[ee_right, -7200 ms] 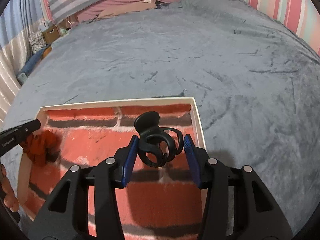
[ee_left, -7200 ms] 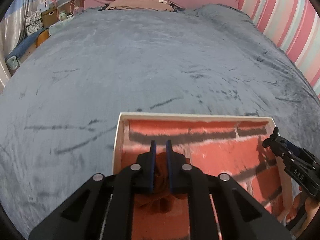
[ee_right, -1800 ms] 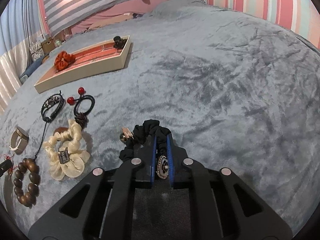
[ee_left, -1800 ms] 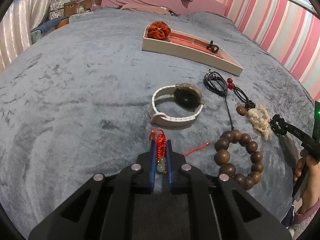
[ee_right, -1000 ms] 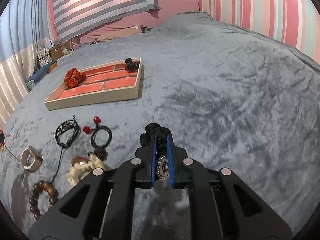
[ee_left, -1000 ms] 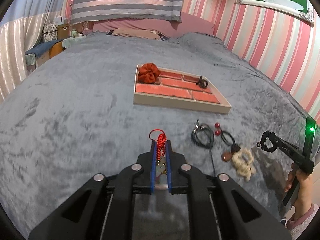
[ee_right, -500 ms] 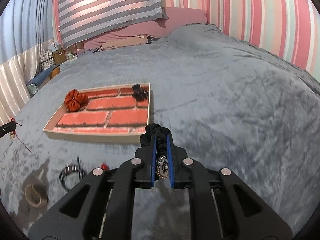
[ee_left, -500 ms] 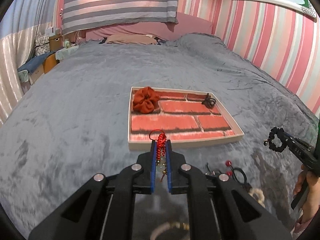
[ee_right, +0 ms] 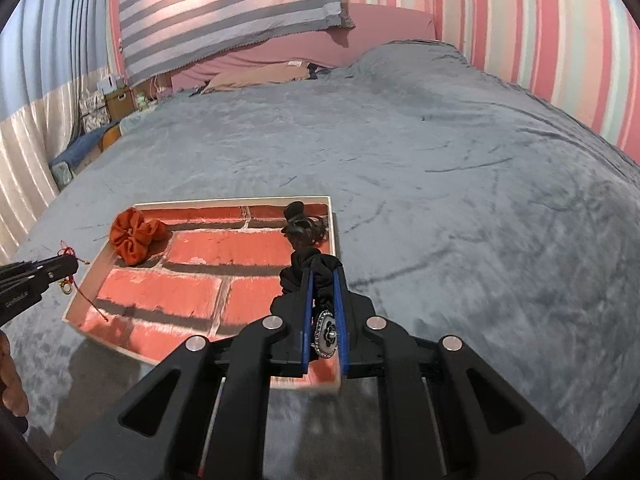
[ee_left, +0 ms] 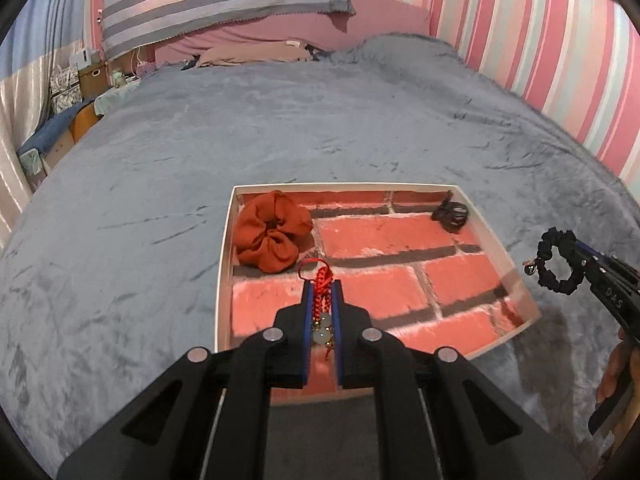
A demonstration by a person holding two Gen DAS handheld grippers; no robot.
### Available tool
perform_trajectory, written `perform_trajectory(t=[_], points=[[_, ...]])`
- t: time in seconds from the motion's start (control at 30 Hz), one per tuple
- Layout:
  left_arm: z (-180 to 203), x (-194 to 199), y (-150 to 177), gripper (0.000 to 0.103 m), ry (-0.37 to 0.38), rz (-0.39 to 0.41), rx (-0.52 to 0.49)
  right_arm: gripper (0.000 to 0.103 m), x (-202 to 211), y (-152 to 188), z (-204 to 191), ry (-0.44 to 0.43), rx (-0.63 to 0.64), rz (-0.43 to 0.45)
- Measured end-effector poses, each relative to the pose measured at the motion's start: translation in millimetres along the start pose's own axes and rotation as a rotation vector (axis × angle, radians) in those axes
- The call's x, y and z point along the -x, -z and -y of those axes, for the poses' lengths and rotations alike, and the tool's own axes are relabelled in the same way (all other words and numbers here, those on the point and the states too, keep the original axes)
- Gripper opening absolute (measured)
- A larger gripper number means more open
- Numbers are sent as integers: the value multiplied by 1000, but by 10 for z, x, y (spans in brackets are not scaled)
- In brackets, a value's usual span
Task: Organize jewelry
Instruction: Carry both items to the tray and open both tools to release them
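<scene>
A shallow cream tray (ee_left: 224, 256) with a red brick-pattern floor lies on the grey bed. An orange scrunchie (ee_left: 272, 236) sits in its far left corner and a black hair clip (ee_left: 451, 216) in its far right corner. My left gripper (ee_left: 322, 284) is shut on a red braided cord bracelet with pale beads (ee_left: 322, 304), held above the tray's near left part. My right gripper (ee_right: 322, 272) is shut on a black scrunchie with a rhinestone charm (ee_right: 316, 272), above the tray's (ee_right: 334, 216) near right edge. The right gripper also shows in the left wrist view (ee_left: 576, 260).
The grey plush bedspread (ee_left: 320, 120) spreads all round the tray. Pillows and a striped cloth lie at the head of the bed (ee_left: 240, 0). Striped pink walls stand on the right. Boxes and clutter sit off the bed's far left side (ee_right: 100, 100).
Both grippers have moved forward from the loose jewelry to the tray, each still holding its piece. The tray is now close beneath them; the loose jewelry has left view.
</scene>
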State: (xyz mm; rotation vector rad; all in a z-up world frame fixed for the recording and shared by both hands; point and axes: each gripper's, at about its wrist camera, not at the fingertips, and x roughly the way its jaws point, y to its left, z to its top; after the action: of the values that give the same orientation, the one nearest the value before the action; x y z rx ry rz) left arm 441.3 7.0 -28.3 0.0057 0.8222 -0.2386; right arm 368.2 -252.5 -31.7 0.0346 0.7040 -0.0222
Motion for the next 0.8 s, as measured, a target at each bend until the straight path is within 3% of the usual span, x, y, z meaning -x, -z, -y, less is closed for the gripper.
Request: perform_trajectory(t=[0.13,0.3,0.8], points=[[-37,-281,-143,9,28,-30,31,11,-322,-86,-108,1,38,-26],[-28,-670,-346,9,48,-86,53,11,-741,-194,-146,-24,-1,-89],[42,-1531,-551,9,-5,-253,34,11,-1485,-239,-106,11,-14,-254]])
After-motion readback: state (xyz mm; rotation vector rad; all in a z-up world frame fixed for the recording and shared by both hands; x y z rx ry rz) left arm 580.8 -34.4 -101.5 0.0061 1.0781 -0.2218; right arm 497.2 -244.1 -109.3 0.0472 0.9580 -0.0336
